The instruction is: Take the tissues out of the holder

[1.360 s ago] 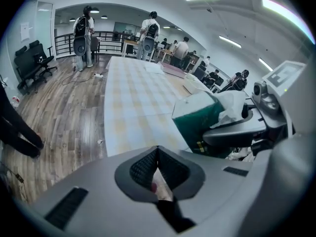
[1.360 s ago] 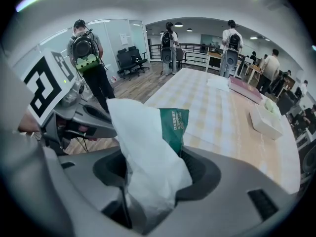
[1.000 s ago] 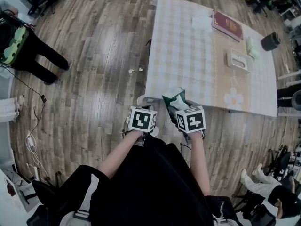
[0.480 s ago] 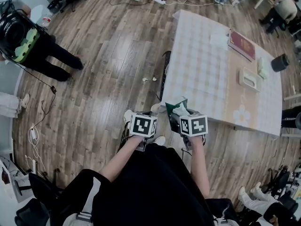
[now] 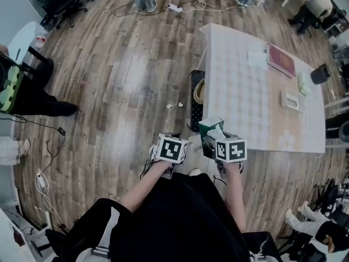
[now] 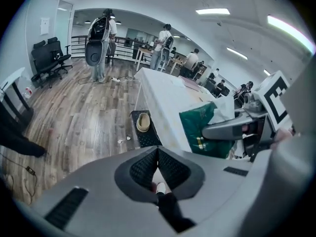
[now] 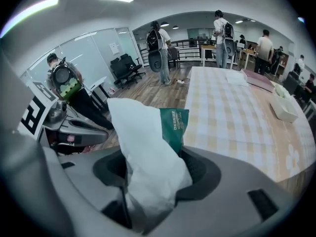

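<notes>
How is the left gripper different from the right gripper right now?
The left gripper's jaws are pressed together with nothing between them; the right gripper's jaws stand apart, clamped on a green tissue pack with white tissue poking out. In the head view the right gripper is nearer the table, while the left gripper is over the wooden floor. Both carry a black-and-white marker cube.

Glossy brown wood-plank floor (image 5: 120, 86); matt checked cloth table cover (image 5: 234, 91), far right; shiny green plastic tissue pack (image 5: 208, 138) with soft white paper tissue (image 7: 145, 152).
</notes>
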`<state>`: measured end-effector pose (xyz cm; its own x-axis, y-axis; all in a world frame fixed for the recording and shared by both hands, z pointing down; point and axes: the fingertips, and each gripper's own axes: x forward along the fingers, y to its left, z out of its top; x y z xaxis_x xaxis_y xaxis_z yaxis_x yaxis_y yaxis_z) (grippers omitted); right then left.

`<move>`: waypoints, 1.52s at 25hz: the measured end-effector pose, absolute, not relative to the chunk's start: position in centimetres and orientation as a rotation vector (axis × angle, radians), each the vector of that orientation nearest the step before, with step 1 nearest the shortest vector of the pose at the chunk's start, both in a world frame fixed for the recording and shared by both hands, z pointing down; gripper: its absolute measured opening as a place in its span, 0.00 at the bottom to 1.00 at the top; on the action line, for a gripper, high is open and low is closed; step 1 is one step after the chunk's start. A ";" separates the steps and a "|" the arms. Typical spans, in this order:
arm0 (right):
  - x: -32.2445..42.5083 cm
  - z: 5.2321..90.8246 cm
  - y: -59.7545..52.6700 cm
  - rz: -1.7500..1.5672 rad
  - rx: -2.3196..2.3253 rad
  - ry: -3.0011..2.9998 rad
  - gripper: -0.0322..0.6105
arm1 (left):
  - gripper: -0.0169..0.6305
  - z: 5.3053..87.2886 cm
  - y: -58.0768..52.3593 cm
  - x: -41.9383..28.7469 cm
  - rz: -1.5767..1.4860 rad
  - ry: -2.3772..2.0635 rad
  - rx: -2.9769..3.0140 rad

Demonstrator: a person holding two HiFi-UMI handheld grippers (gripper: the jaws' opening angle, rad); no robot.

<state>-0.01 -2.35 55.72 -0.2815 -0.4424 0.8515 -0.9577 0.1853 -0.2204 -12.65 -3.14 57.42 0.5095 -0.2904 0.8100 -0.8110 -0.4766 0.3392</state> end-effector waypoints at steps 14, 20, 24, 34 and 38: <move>-3.1 56.3 -5.9 1.197 1.552 -1.679 0.47 | 0.04 57.5 -9.7 -18.6 0.964 -0.760 2.035; -1.8 57.4 -7.6 1.232 1.578 -1.660 0.47 | 0.04 57.9 -11.7 -17.3 1.004 -0.714 2.010; -0.4 58.1 -9.0 1.259 1.593 -1.637 0.47 | 0.04 57.6 -14.0 -15.4 1.034 -0.684 2.047; 4.5 58.5 -14.5 1.292 1.642 -1.628 0.47 | 0.04 58.0 -19.0 -8.0 1.076 -0.576 2.092; 6.5 58.4 -16.4 1.305 1.658 -1.643 0.47 | 0.04 57.9 -20.4 -5.7 1.091 -0.565 2.103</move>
